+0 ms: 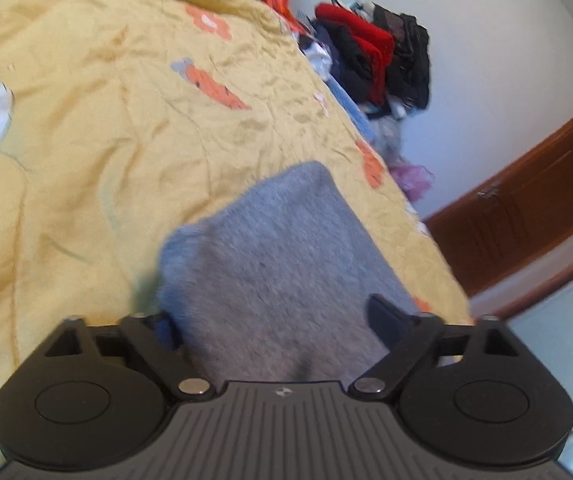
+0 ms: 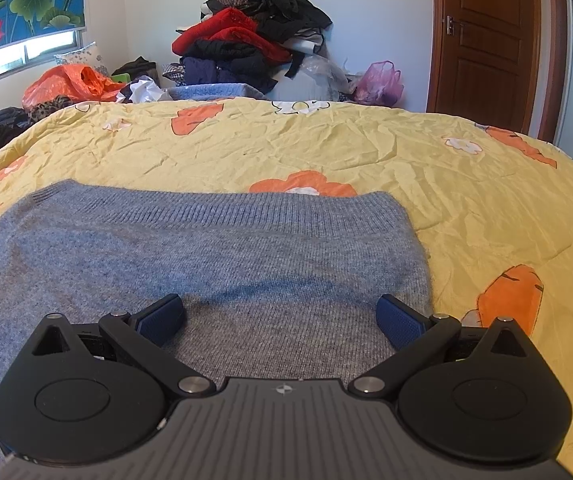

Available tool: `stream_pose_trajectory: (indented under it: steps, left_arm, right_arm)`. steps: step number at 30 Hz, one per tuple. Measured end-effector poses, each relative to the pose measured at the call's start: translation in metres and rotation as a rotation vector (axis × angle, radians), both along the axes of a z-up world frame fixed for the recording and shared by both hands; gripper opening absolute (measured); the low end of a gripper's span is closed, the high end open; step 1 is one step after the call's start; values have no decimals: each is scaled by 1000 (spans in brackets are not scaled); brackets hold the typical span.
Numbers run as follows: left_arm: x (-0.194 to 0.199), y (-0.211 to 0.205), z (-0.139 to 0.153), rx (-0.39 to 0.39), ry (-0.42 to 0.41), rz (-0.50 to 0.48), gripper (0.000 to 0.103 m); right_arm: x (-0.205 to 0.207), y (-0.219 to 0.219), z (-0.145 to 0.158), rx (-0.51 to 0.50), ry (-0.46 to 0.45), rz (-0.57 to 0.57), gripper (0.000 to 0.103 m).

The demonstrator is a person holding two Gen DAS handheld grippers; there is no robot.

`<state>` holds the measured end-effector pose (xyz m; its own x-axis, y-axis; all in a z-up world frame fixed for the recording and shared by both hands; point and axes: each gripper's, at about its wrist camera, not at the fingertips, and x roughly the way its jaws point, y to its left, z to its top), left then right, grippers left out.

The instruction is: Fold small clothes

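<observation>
A grey knitted sweater (image 2: 206, 248) lies flat on the yellow flowered bedspread (image 2: 406, 152), its ribbed hem at the far side. My right gripper (image 2: 280, 320) is open just above the sweater's near part, fingers spread wide, nothing between them. In the left wrist view the same grey sweater (image 1: 270, 264) fills the space in front of my left gripper (image 1: 274, 320), which is open, its fingers on either side of the cloth. The left view is blurred and tilted.
A pile of red, black and dark blue clothes (image 2: 254, 40) is heaped against the far wall. An orange plastic bag (image 2: 70, 84) lies at the back left, a pink bag (image 2: 378, 84) at the back right, beside a brown wooden door (image 2: 486, 40).
</observation>
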<state>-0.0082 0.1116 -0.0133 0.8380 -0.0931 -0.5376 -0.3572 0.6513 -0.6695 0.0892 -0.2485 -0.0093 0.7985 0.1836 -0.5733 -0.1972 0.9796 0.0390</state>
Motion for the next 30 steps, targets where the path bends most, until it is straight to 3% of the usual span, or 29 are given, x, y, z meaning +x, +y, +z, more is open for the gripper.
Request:
stream_pose_trajectory:
  steps: [1,4,6,7,8,11,13,15,18,20,24,26,30]
  left_arm:
    - [1,-3,0,30,9,20,69]
    - [4,-7,0,84,12,42,61]
    - [6,-8,-3,119,23,53,36]
    - [8,-7,-6,126,42,54,18]
    - [8,-6,-8,131,47,58,13]
    - [7,-10,-5,184,40,33,10]
    - [7,-30,5,329,14,-21,10]
    - [5,-59,14,503,-28,-100,10]
    - [3,-98,18,726,-94,-222,10]
    - [2,-116,16,823,-110,-292,10]
    - [-1,-128,14,911,-129,-355,10]
    - [0,-128,12,927,-129,-372,10]
    - [0,-126,9,947,-132,-393,10]
  right_arm:
    - [0,0,0,0,0,0,103]
    - [0,0,0,1,0,0,103]
    - [0,0,0,3,0,0,103]
    - [0,0,0,4,0,0,103]
    - [0,0,0,5,1,0,103]
    - [3,-2,5,19,13,12,103]
    - [7,-5,21,78,37,8,101]
    - [16,-9,43,249,85,48,102]
    - [49,6,58,557,314,212,102]
    - [70,36,55,638,475,326,101]
    - [83,114,59,415,490,422,94]
    - [87,147,56,374,531,493,83]
    - [100,197,46,259,581,523,76]
